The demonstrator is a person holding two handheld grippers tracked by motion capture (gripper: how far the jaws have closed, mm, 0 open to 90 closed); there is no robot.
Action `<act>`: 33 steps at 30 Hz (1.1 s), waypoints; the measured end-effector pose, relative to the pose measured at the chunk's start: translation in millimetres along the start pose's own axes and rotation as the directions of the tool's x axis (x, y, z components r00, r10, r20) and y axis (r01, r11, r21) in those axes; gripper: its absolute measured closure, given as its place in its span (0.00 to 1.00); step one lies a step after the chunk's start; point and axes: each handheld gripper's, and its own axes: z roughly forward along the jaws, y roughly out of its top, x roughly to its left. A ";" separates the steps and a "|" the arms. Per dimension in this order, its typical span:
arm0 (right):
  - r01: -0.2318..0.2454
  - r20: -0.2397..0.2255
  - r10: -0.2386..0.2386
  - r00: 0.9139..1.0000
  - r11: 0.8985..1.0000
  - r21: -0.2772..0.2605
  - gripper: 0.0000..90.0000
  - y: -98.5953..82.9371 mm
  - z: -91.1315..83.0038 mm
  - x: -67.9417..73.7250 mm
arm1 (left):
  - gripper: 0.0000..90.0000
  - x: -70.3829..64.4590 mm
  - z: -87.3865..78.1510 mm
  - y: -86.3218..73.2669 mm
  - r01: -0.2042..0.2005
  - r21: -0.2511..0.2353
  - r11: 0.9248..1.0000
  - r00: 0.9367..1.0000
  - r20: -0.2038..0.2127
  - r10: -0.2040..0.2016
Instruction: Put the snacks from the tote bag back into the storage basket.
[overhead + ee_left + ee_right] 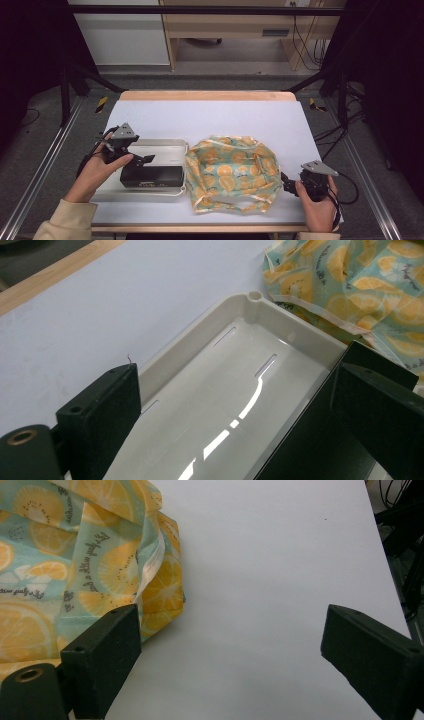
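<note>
Wooden desk [230,25] behind grey floor [40,150]

The tray [280,335] looks like smooth, glossy cream plastic that mirrors the lights, the black box [151,176] in it is matt, the bag [232,172] is thin printed cloth with a slight sheen, and the table [210,117] has a matt pale top edged in wood.

My high view looks down on the tray [150,146]; my left gripper view sits close above it.
</note>
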 end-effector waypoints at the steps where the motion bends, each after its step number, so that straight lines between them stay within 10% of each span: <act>1: 0.003 0.000 -0.003 1.000 1.000 -0.002 0.11 0.1 0.0 -0.1 | 0.07 0.2 -0.2 -0.4 0.003 -0.003 1.000 1.000 0.000 -0.003; 19: 0.008 -0.001 -0.008 1.000 1.000 0.003 0.11 0.5 0.3 0.2 | 0.07 34.4 -22.0 -24.5 0.081 -0.055 0.995 0.994 -0.073 -0.085; 33: 0.012 -0.003 -0.012 1.000 1.000 0.002 0.11 0.6 1.0 0.6 | 0.07 68.3 -30.7 -61.5 0.156 -0.081 0.984 0.966 -0.193 -0.169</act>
